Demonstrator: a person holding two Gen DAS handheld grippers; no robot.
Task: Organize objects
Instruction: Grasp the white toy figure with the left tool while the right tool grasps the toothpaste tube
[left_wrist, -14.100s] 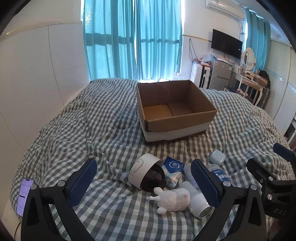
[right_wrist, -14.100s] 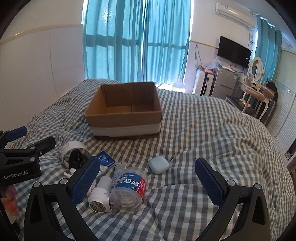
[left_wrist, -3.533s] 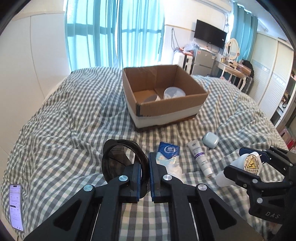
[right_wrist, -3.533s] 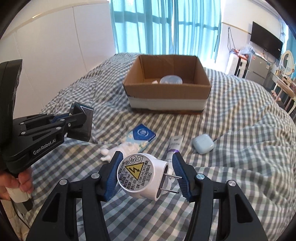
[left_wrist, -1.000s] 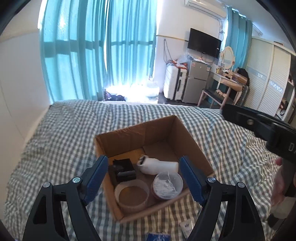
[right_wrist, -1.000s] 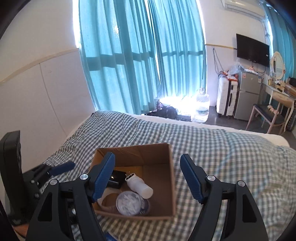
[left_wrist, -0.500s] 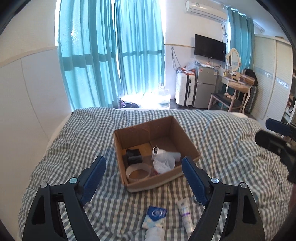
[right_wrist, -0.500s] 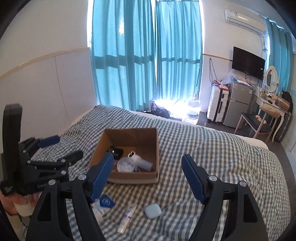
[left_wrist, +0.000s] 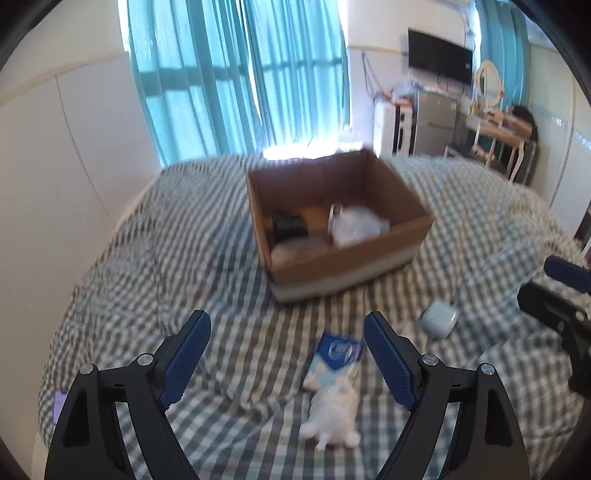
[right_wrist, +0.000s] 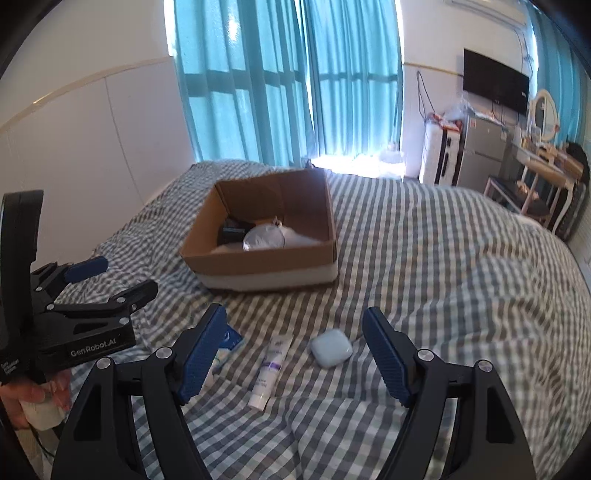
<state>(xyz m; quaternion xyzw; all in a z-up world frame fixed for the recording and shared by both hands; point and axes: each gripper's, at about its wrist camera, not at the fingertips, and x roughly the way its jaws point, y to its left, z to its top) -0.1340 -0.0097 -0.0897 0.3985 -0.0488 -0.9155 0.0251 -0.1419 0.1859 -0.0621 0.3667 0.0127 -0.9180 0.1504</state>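
Observation:
A cardboard box (left_wrist: 351, 258) (right_wrist: 258, 258) stands on the checked bed and holds a black object (left_wrist: 288, 223), a clear round jar (right_wrist: 264, 238) and white items. On the bed in front of it lie a blue tissue packet (left_wrist: 334, 356), a white toy animal (left_wrist: 332, 417), a white tube (right_wrist: 269, 369) and a pale blue case (left_wrist: 437, 321) (right_wrist: 330, 349). My left gripper (left_wrist: 286, 354) is open and empty above the packet and toy. My right gripper (right_wrist: 295, 347) is open and empty above the tube and case.
A phone (left_wrist: 59, 402) lies at the bed's left edge. White wall panels run along the left. Teal curtains hang behind the bed. A fridge, a desk (right_wrist: 546, 173) and a chair stand at the far right.
Both grippers have come down and back from over the box toward the items on the near part of the bed. Both remain open and empty.

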